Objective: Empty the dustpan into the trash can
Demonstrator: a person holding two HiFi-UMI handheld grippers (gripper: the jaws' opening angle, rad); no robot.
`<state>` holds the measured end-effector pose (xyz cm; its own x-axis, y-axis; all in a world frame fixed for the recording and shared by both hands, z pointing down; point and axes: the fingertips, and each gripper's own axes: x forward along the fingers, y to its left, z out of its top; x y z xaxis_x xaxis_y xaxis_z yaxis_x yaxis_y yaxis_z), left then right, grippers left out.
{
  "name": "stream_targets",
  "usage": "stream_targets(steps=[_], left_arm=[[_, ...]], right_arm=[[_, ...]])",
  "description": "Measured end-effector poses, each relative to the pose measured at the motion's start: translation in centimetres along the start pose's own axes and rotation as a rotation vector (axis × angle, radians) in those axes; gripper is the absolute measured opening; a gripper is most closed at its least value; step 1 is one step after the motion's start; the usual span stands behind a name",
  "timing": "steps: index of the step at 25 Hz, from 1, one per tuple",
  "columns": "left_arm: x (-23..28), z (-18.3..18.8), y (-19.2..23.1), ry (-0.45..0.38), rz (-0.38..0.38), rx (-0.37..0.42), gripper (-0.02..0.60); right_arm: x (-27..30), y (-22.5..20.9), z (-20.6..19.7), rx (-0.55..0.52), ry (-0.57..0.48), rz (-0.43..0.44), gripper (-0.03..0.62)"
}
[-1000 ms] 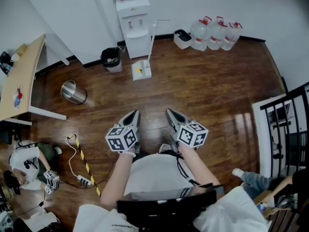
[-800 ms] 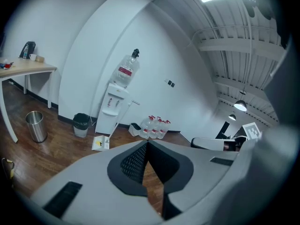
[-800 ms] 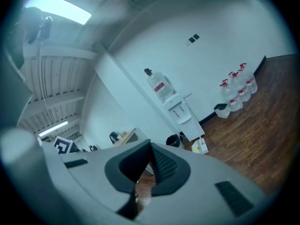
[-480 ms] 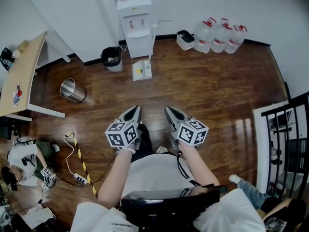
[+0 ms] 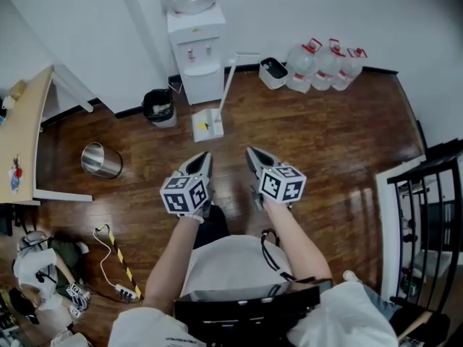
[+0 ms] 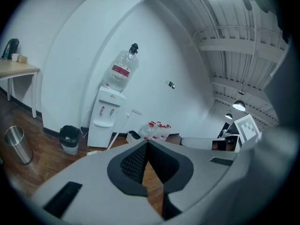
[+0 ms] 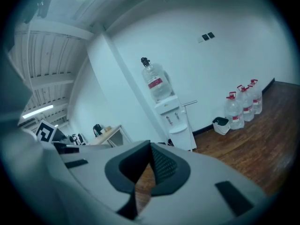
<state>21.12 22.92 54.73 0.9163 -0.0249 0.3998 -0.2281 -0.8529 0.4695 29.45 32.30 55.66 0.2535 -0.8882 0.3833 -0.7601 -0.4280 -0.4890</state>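
Observation:
A white dustpan (image 5: 207, 123) stands on the wood floor in front of the water dispenser (image 5: 195, 49), its long handle (image 5: 228, 78) leaning up to the right. Left of it, against the wall, is a black trash can (image 5: 158, 107). Further left a steel trash can (image 5: 100, 160) stands alone. My left gripper (image 5: 201, 163) and right gripper (image 5: 255, 155) are held side by side in the air, short of the dustpan, both shut and empty. In the left gripper view the shut gripper (image 6: 146, 142) points toward the black trash can (image 6: 69, 138) and the dustpan handle (image 6: 123, 125).
Large water bottles (image 5: 325, 67) and a small white bin (image 5: 273, 72) line the back wall at the right. A wooden desk (image 5: 18, 147) stands at the left, and a cable with a power strip (image 5: 108, 255) lies on the floor. A black railing (image 5: 423, 223) borders the right.
The view and both grippers have moved forward toward the dispenser. The dustpan and both trash cans now lie nearer. Both grippers stay side by side and empty.

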Motion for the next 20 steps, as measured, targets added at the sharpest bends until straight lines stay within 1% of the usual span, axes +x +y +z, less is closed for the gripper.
stream_targets(steps=[6, 7, 11, 12, 13, 16, 20], left_arm=[[4.6, 5.8, 5.1, 0.007, -0.017, 0.01, -0.008], [5.3, 6.5, 5.9, 0.01, -0.019, 0.015, -0.008], [7.9, 9.0, 8.8, 0.035, -0.03, 0.034, -0.008], [8.6, 9.5, 9.3, 0.044, -0.037, 0.039, -0.008], [9.4, 10.0, 9.7, 0.052, -0.044, 0.045, -0.008], [11.6, 11.4, 10.5, 0.06, -0.059, 0.054, -0.008], [14.4, 12.3, 11.6, 0.067, -0.055, 0.012, -0.008]], right_arm=[[7.7, -0.9, 3.8, 0.007, 0.008, -0.041, 0.009], [8.7, -1.2, 4.3, 0.004, 0.006, -0.05, 0.023], [12.6, -2.5, 6.2, 0.011, -0.018, -0.092, 0.04], [13.5, -2.9, 6.7, 0.019, -0.021, -0.1, 0.071], [14.3, -3.2, 7.4, 0.023, -0.024, -0.105, 0.122], [16.5, -4.4, 9.2, 0.023, -0.034, -0.125, 0.197], [19.5, -6.8, 10.3, 0.025, -0.02, -0.142, 0.275]])
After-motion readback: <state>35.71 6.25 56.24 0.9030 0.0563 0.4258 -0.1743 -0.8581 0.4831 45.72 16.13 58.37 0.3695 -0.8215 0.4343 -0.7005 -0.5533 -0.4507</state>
